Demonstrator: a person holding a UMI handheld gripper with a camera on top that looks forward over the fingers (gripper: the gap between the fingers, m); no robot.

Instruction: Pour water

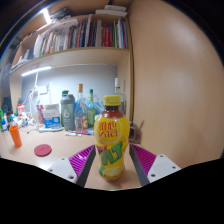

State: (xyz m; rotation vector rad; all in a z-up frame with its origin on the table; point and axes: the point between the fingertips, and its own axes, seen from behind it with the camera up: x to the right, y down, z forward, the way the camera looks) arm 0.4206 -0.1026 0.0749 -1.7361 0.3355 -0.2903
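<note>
Bottle (111, 138) with yellow label stands upright between your gripper (112, 160) fingers, pink pads (143, 159) close on both sides. You can't confirm contact. Desk (50, 158) carries clutter beyond.

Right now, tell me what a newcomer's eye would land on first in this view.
First, the yellow drink bottle with its orange cap, standing upright on the wooden desk between the fingers of the tool; whether the pink pads press on it cannot be told. Next, the cluster of bottles behind it by the wall, and the bookshelf above them.
</note>
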